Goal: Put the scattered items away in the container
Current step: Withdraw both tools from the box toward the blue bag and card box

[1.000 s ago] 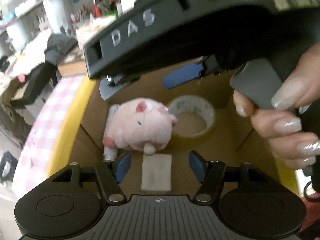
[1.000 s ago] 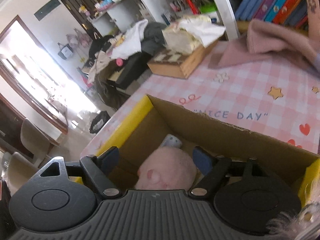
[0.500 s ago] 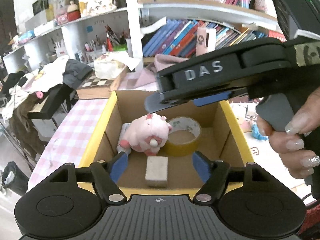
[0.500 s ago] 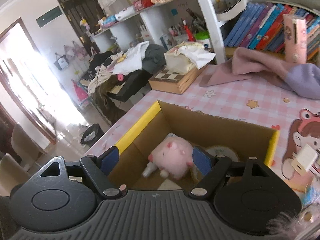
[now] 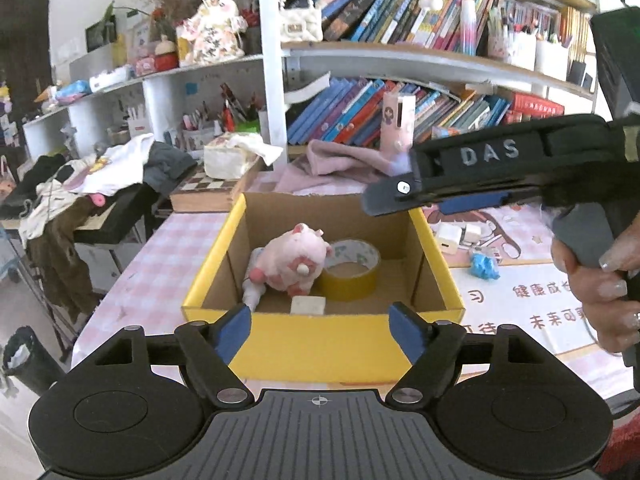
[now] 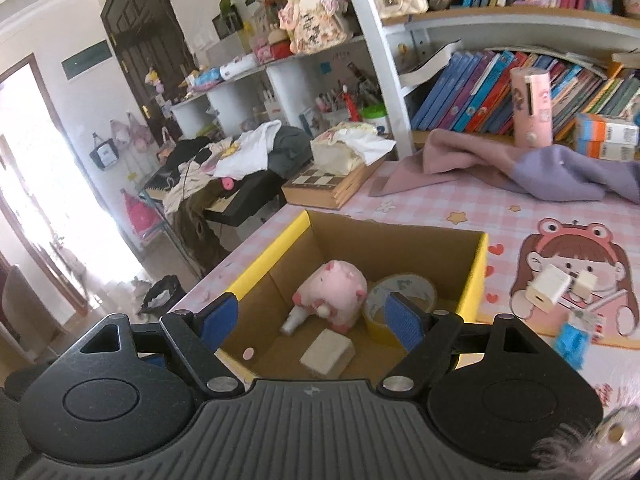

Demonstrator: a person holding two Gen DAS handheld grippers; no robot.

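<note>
A yellow-rimmed cardboard box stands on the pink checked table. Inside lie a pink plush pig, a roll of yellow tape, a pale foam block and a small white bottle. On the table to the right of the box lie white charger plugs and a small blue toy. My left gripper is open and empty, above the box's near wall. My right gripper is open and empty, high over the box; its side shows in the left wrist view.
A chessboard box, pink and purple cloths and a pink cylinder lie at the back of the table before bookshelves. A piano heaped with clothes and a bin stand to the left, past the table edge.
Both grippers have risen and pulled back out of the box, open and empty. The pig, tape, block and bottle stay inside, now seen from higher and farther.
</note>
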